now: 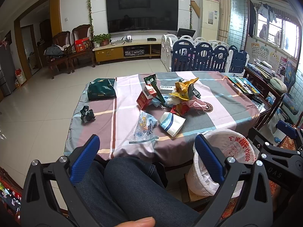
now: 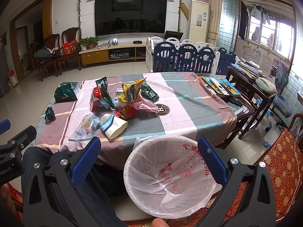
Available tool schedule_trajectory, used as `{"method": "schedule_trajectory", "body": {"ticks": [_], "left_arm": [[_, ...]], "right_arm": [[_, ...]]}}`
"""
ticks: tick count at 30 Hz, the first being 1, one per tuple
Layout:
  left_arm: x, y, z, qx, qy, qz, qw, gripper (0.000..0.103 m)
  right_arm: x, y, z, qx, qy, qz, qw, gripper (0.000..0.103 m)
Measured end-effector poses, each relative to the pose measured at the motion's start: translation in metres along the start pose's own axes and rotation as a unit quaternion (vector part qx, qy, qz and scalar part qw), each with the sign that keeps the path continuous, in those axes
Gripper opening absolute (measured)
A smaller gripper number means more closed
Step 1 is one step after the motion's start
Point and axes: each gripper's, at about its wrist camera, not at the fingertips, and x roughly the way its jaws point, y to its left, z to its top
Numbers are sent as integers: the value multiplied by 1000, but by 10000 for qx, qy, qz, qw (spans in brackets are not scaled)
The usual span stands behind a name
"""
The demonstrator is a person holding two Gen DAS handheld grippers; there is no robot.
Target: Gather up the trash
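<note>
Trash lies on the checked tablecloth: a white and blue paper cup on its side, a clear zip bag, a yellow wrapper, a red box, a crumpled dark wrapper and a green bag. A white bin lined with a printed bag stands below the table's near edge. My left gripper is open and empty above my lap. My right gripper is open and empty over the bin.
Books lie at the table's right end beside a dark wooden side table. A red patterned chair is on the right. A blue and white playpen fence stands behind the table. My jeans-clad legs are under the left gripper.
</note>
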Motion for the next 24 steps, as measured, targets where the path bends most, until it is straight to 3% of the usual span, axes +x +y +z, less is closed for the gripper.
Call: {"method": "schedule_trajectory", "body": {"ticks": [14,17,21,23,24], "left_arm": [[2,2,-5,-33,91,54,9999,100],[12,9,-6,-106,177,107,9997,100],[57,35,2,-300,380,253,9985,100],[90,59,2,-589,705,442,9948,99],[107,75,3,-822,888,521,9913,93]], "right_arm": [[8,-4,0,13,151,23,9999,100],[16,-3,7,-116,158,-162,9997,100],[46,-7,14,49,430,26,9991,100],[71,-1,13,139,711,222,9971,95],[81,3,13,163,834,292,9960,89]]}}
